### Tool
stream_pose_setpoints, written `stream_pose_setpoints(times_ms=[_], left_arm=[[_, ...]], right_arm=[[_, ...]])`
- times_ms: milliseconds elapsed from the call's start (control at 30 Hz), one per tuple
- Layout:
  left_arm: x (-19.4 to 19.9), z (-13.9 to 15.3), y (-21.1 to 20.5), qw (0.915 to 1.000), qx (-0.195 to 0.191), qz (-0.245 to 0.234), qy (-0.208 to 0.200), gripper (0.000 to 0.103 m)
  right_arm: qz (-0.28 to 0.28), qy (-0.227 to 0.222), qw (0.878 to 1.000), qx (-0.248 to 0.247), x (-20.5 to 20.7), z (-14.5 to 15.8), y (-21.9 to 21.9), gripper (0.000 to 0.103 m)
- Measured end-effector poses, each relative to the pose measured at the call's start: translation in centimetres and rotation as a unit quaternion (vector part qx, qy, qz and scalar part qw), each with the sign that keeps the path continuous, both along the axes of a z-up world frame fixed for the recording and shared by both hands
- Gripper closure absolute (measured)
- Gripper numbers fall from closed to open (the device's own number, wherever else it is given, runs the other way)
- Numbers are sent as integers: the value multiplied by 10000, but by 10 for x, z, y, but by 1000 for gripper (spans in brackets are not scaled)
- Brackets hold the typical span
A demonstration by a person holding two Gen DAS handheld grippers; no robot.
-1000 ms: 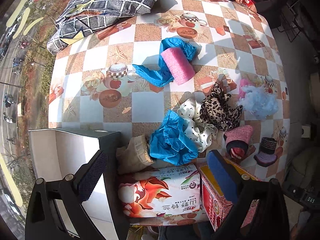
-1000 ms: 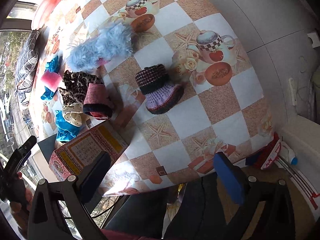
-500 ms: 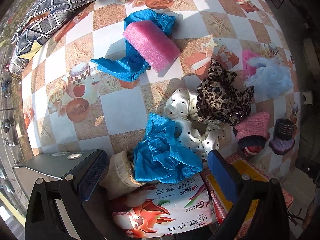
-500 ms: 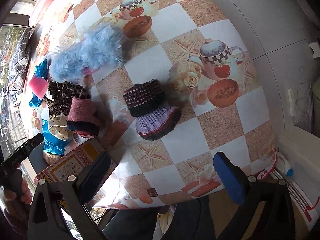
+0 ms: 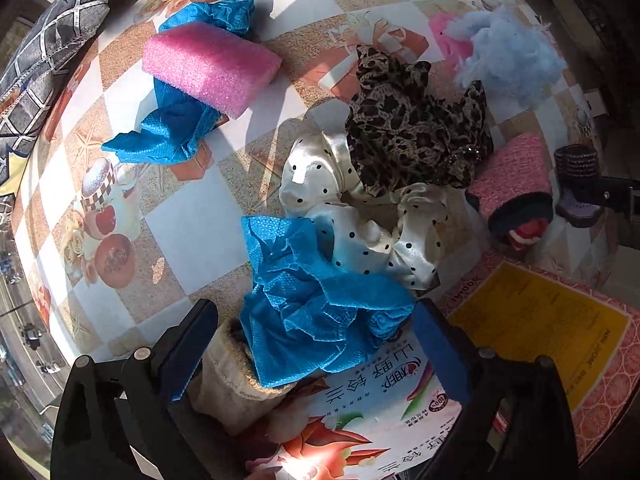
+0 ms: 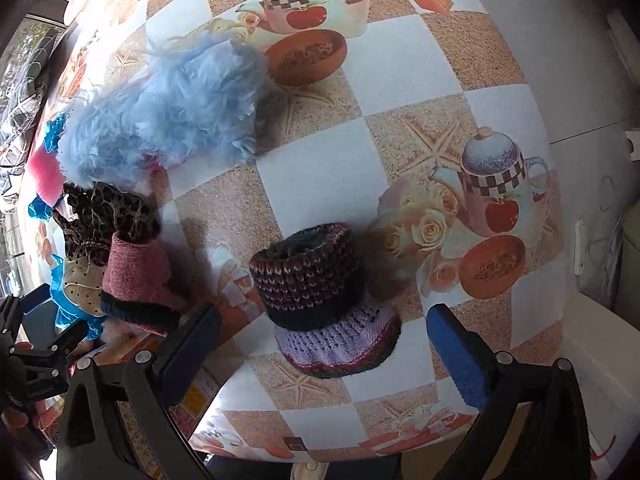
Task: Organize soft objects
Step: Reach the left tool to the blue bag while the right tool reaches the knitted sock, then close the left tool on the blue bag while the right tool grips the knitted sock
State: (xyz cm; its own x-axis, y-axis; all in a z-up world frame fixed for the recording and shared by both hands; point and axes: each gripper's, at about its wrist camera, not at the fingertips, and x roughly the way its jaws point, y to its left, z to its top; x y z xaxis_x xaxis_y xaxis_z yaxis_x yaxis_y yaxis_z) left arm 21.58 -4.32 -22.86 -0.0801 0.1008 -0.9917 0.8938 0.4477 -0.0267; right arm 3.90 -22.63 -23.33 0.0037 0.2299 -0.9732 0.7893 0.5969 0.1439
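The crumpled blue cloth (image 5: pixel 320 320) is a thin, dimpled non-woven sheet, bunched into stiff folds, and it lies directly between the pads of the left gripper (image 5: pixel 316 348), partly over a beige fabric roll (image 5: pixel 228 384) and a printed tissue pack (image 5: pixel 360 412). The left jaws are closing around it, but the pads do not press on it yet. Just beyond the cloth sits a cream polka-dot scrunchie (image 5: pixel 360 220), touching a leopard-print scrunchie (image 5: pixel 412 128).

The right gripper (image 6: pixel 320 344) stands released, jaws wide, over a knitted purple bootie (image 6: pixel 324 300) with a dark striped cuff and a lilac foot; the bootie lies between the pads, untouched.

Compared with a second ago, both grippers have come lower: the blue cloth and the bootie fill more of each view, the left view has rolled, and the open white box once under the left pad is gone from sight.

To the right gripper's right and ahead, the checkered tablecloth (image 6: pixel 400 80) is bare up to the table's edge. To its left, a pink knitted sock (image 6: pixel 136 280) and a fluffy blue ball (image 6: pixel 168 112) lie near. The left gripper is hemmed in by a red-and-yellow box (image 5: pixel 540 328) to its right.
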Motion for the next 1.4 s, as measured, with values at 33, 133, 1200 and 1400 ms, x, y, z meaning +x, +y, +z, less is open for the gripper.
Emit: stream_pose_setpoints(times_ms=[33,133,1200,1400], left_arm=[[0,-4,-2,9999,86,-76,-3,15],[-4,-19,-7,9992,327,-202,-109,30],[16,132,26,9760,-1331,1278,-1154,87],[-22,168,6,9729,-1671,1068,-1186,87]], right_arm=[[31,0,10000,-7,2,-3,1,0],[90,49,9999,-53,5,-7,5,9],[48,-1089,9934,-366,-17,88,11,60],[167,-1204,9911,-544,-31,109,17,60]])
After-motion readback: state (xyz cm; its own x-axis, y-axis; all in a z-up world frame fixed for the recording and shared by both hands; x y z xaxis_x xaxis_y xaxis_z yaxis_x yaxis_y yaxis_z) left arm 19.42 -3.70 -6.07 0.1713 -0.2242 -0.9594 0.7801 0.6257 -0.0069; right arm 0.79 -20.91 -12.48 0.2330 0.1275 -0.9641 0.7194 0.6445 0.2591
